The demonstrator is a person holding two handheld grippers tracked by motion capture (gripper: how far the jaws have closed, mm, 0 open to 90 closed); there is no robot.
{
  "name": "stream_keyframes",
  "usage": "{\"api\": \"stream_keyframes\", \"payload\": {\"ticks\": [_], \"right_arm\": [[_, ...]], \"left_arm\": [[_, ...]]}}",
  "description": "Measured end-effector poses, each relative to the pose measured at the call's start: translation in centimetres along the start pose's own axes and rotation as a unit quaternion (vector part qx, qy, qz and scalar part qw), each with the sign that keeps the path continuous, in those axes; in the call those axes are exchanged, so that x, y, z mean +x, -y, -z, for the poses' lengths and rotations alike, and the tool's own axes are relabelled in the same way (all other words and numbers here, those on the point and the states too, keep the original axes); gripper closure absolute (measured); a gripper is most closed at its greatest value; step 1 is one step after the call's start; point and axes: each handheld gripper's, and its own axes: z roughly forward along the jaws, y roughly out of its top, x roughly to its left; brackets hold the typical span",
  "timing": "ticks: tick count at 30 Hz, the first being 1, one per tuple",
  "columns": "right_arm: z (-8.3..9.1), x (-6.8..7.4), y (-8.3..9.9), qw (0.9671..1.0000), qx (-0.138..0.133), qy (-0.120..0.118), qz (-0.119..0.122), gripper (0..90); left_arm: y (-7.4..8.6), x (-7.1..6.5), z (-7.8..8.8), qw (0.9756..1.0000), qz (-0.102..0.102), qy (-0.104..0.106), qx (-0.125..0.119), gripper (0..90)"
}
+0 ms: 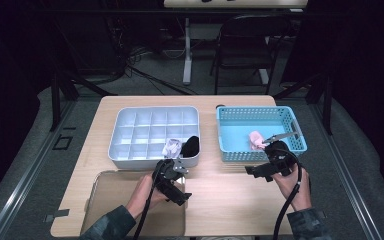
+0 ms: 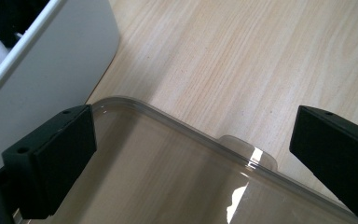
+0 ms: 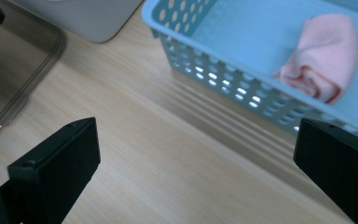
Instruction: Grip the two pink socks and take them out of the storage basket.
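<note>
A person holds both grippers low over a wooden table (image 1: 220, 195). My left gripper (image 1: 174, 181) hovers at the front right corner of a white compartment box (image 1: 152, 131). Its jaws (image 2: 193, 135) stand wide open over the corner of a clear plastic lid (image 2: 168, 177) and hold nothing. My right gripper (image 1: 266, 167) hangs just in front of a blue perforated basket (image 1: 290, 116), open and holding nothing (image 3: 196, 149) above bare wood. A rolled pink cloth (image 3: 324, 58) lies inside the basket (image 3: 223, 70), also visible in the high view (image 1: 256, 140).
The clear lid (image 1: 115, 200) lies flat at the table's front left. In the box's front right compartments sit a pale rolled item (image 1: 170, 146) and a black one (image 1: 191, 145). A folding chair (image 1: 245, 45) and a table leg stand beyond the far edge.
</note>
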Motion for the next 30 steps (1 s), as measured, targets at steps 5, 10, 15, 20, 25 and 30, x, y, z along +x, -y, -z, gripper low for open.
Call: {"api": "stream_keyframes", "payload": {"ticks": [5, 10, 15, 20, 25, 30], "right_arm": [[0.3, -1.2, -1.3, 0.9999, -0.005, 0.009, -0.003, 0.0], [-0.2, -2.6, -2.4, 0.9998, -0.006, 0.016, -0.011, 0.0], [-0.9, -4.2, -3.5, 0.9996, 0.004, 0.017, -0.024, 0.4], [-1.8, -5.4, -4.1, 0.9989, 0.009, 0.019, -0.042, 0.8], [-2.9, -6.5, -4.7, 0.9978, 0.027, 0.022, -0.057, 2.0], [-3.8, -7.2, -5.5, 0.9961, 0.054, 0.022, -0.066, 3.3]], "left_arm": [[0.0, 0.0, -0.1, 1.0, -0.001, 0.001, 0.003, 0.4], [0.0, -0.1, -0.2, 1.0, -0.003, 0.004, 0.004, 0.4], [0.0, 0.0, -0.4, 1.0, -0.004, 0.006, 0.006, 0.4], [0.0, 0.0, -0.5, 0.9999, -0.004, 0.006, 0.01, 0.4], [0.0, -0.1, -0.6, 0.9999, -0.007, 0.009, 0.011, 0.4], [0.0, -0.1, -0.6, 0.9999, -0.007, 0.009, 0.011, 0.4]]}}
